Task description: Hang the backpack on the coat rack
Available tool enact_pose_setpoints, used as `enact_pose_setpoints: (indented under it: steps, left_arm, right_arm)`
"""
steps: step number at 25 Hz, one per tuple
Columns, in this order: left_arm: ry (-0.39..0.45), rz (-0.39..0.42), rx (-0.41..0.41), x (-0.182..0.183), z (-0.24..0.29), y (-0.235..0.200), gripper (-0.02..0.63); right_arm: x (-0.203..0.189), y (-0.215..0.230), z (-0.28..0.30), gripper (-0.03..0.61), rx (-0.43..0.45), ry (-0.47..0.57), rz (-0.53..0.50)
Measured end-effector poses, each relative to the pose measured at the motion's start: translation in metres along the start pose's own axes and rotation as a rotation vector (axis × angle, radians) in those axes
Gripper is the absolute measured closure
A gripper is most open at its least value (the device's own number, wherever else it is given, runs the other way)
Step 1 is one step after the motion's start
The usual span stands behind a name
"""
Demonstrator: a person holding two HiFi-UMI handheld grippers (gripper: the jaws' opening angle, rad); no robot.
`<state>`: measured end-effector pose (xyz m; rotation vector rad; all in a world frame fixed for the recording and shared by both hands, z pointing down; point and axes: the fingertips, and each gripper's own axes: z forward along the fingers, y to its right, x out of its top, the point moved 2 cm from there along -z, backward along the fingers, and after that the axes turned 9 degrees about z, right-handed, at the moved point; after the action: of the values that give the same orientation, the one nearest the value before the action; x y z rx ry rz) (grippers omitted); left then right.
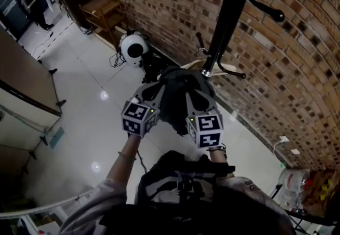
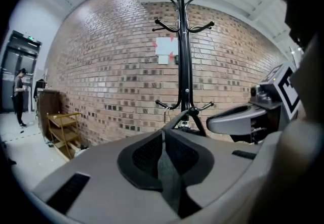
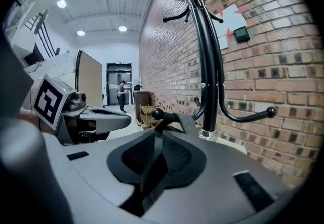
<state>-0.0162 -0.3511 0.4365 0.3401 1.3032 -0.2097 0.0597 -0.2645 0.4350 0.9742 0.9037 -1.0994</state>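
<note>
Head view shows the left tool (image 1: 152, 89) and the right tool (image 1: 194, 96) side by side, close to the person. Each tool is pinching a strap: a grey strap (image 2: 170, 177) in the left one, a black strap (image 3: 151, 172) in the right one. The dark, floppy backpack (image 1: 178, 98) hangs between them, up off the floor (image 1: 79, 122). Just behind it stands the black coat rack (image 1: 226, 22). One low hook (image 3: 156, 114) touches the black strap. Next comes the brick wall (image 1: 159, 0). Farther off are a round white thing (image 1: 133, 47) and a wooden shelf (image 1: 103, 11).
</note>
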Motion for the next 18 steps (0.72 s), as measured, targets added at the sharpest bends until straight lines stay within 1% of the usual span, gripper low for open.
enact_pose_setpoints:
  steps: [2,5,8,13,18]
  left_arm:
    - [-0.007,-0.022,0.060,-0.003,-0.013,-0.001,0.597]
    - [-0.007,-0.056,0.141,-0.005,-0.031,-0.002,0.600]
    - [-0.009,-0.079,0.207,-0.005,-0.045,0.006,0.601]
    - [-0.022,-0.122,0.269,-0.009,-0.058,0.041,0.601]
    - [-0.023,-0.184,0.337,-0.007,-0.057,0.075,0.601]
  right_arm:
    - [-0.001,-0.008,-0.004,0.542,0.049,0.016,0.029]
    - [-0.002,-0.014,-0.009,0.560,0.116,0.022,0.058]
    - [-0.002,-0.017,-0.015,0.565,0.200,0.021,0.091]
    - [-0.009,-0.012,-0.037,0.565,0.307,-0.008,0.137]
    - [-0.017,0.010,-0.057,0.565,0.389,-0.040,0.176]
